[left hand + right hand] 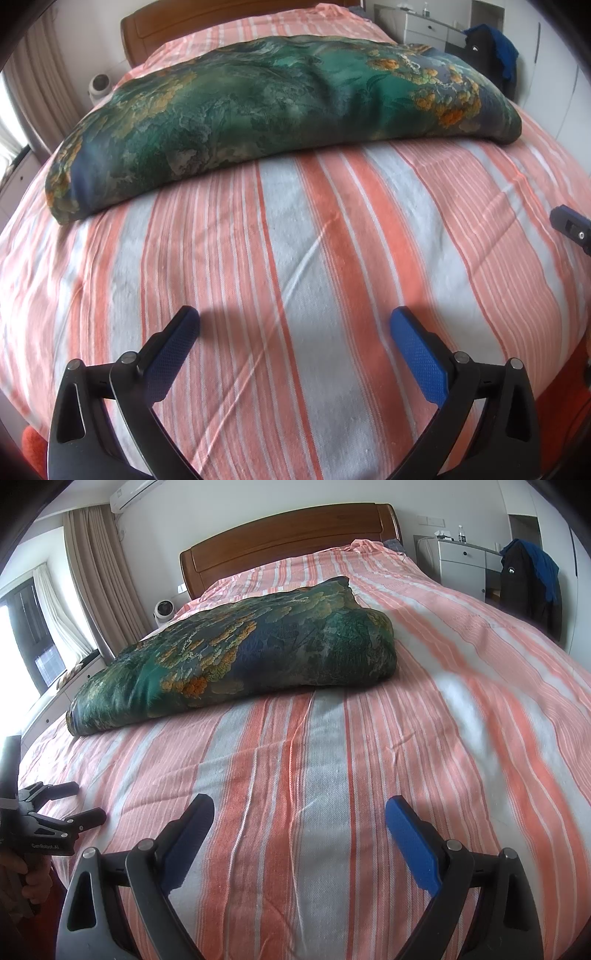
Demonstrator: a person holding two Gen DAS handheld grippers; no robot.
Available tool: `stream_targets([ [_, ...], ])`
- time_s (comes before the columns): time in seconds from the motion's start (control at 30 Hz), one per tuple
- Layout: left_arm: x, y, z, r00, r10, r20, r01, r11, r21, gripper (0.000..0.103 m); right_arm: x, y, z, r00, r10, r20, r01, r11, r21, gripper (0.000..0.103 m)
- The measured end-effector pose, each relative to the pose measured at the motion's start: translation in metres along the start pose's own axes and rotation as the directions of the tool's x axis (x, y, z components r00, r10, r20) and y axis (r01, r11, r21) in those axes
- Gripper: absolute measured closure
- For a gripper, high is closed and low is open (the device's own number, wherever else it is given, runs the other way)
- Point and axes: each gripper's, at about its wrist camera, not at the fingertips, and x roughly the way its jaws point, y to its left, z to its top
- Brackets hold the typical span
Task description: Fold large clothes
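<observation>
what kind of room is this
Most likely a home bedroom. A bed under a striped cover fills the view, with a wooden headboard at its far end. Curtains hang by a window, and a white dresser stands against the far wall.

I am looking at the folded green floral garment (280,110), silky fabric with orange and yellow blooms and dark blue patches, which is lying as a thick, puffy bundle stretched crosswise over the middle of the striped bedspread (332,277).
</observation>
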Motion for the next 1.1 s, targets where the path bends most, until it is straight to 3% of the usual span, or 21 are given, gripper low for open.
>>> stream_targets([
  [1.1,0.0009,0.0008,-0.0001,1.000,-0.002,-0.012,0.002,1.000,-0.001,0.000,0.0003,-0.0006,0.0001,1.000,0.002,-0.001,-0.002,1.000,0.002,0.010],
])
